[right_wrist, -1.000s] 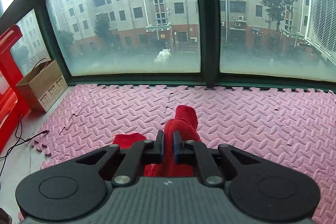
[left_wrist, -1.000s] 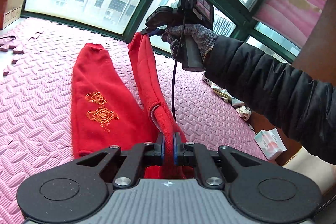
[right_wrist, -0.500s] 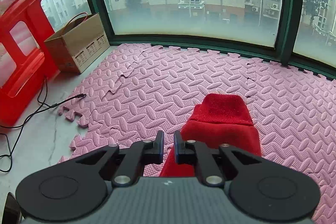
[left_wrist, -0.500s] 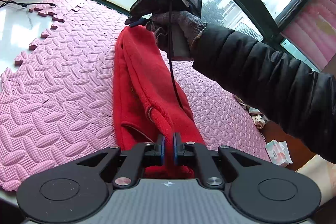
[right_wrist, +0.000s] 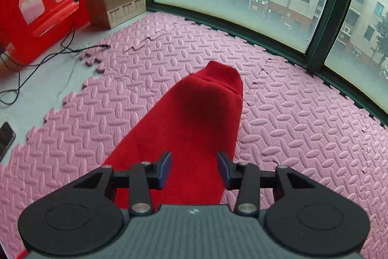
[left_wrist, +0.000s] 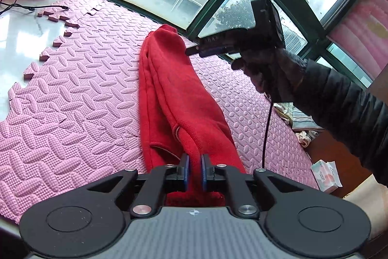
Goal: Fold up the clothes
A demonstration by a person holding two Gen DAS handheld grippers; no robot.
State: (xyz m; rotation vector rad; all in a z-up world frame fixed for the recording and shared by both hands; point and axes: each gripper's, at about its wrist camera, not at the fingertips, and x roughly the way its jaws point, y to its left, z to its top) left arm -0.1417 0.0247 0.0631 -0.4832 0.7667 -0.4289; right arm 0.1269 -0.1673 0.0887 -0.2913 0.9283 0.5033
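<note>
A red knitted garment (left_wrist: 174, 94) lies lengthwise on the pink foam mat (left_wrist: 72, 94), folded over itself into a long narrow strip. My left gripper (left_wrist: 194, 171) pinches its near end; its jaws are opening slightly, with red fabric still filling the gap between the pads. In the left wrist view, a gloved hand holds my right gripper (left_wrist: 194, 49) just above the far cuff, clear of the cloth. In the right wrist view, the right gripper (right_wrist: 194, 170) hovers over the red garment (right_wrist: 194, 118). Its jaws are opening, with nothing pinched between them.
A cardboard box (right_wrist: 116, 1) and a red plastic stool (right_wrist: 41, 9) stand at the far left by the window. A black cable (right_wrist: 60, 52) trails over the bare floor, and a phone (right_wrist: 6, 135) lies at the mat's left edge. A tissue pack (left_wrist: 326, 175) and loose clothes (left_wrist: 300, 123) lie to the right.
The right gripper carried the lifted leg over onto the other, let go of the cuff and opened. The garment now lies flat. The left gripper keeps its hold.
</note>
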